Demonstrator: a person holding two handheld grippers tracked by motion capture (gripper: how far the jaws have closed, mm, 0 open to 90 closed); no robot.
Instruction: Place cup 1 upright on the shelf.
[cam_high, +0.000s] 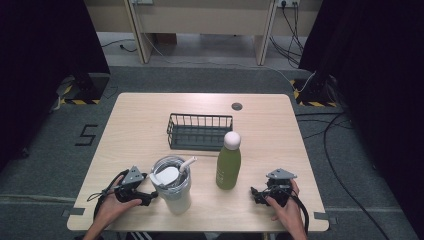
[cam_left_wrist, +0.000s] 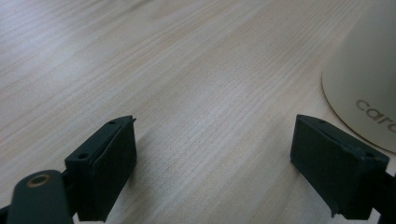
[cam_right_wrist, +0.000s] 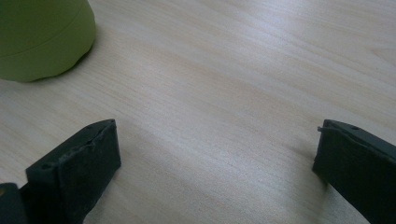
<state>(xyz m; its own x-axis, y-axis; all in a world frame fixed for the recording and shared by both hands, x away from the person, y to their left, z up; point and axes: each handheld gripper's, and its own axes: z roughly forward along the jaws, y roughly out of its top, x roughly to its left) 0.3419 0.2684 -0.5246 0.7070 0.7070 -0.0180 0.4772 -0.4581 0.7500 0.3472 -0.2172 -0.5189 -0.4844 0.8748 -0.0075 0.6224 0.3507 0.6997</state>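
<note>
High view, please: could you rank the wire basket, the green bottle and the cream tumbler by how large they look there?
1. Wire basket: widest by far, though low.
2 and 3. Cream tumbler and green bottle: the bottle looks taller, the tumbler wider and nearer the camera, so I would not rank them.

Tumbler (cam_high: 171, 185) left of bottle (cam_high: 228, 161)

tumbler (cam_high: 172, 186), green bottle (cam_high: 228, 162), wire basket (cam_high: 199, 132)
</note>
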